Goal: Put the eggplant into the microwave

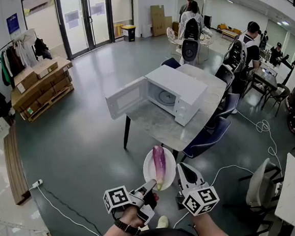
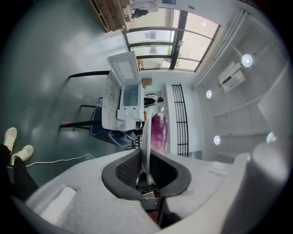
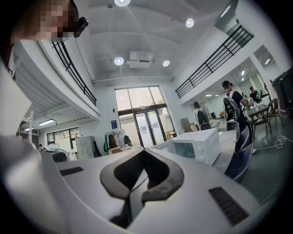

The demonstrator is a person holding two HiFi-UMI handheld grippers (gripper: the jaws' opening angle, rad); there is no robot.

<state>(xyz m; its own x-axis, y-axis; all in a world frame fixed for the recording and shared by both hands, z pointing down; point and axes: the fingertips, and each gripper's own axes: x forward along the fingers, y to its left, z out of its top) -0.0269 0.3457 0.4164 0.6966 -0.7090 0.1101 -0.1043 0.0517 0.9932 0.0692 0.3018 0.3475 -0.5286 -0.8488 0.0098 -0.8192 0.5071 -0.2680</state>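
Observation:
A purple eggplant [image 1: 159, 165] lies on a round white plate [image 1: 149, 172] held in the air above the floor. My left gripper [image 1: 151, 184] is shut on the plate's near rim. In the left gripper view the plate [image 2: 147, 137] runs edge-on between the pads, with the eggplant [image 2: 160, 130] behind it. My right gripper [image 1: 182, 168] is just right of the plate, shut with nothing in it [image 3: 144, 154]. The white microwave [image 1: 178, 93] stands on the table ahead with its door [image 1: 126, 96] swung open to the left. It also shows as the microwave [image 2: 123, 96] and the microwave [image 3: 199, 144].
The microwave sits on a grey table [image 1: 153, 124] with blue chairs [image 1: 210, 132] along its right side. White cables [image 1: 63, 209] trail on the floor. Cardboard boxes on a pallet [image 1: 39, 86] stand far left. Several people [image 1: 248, 42] are at tables at the back right.

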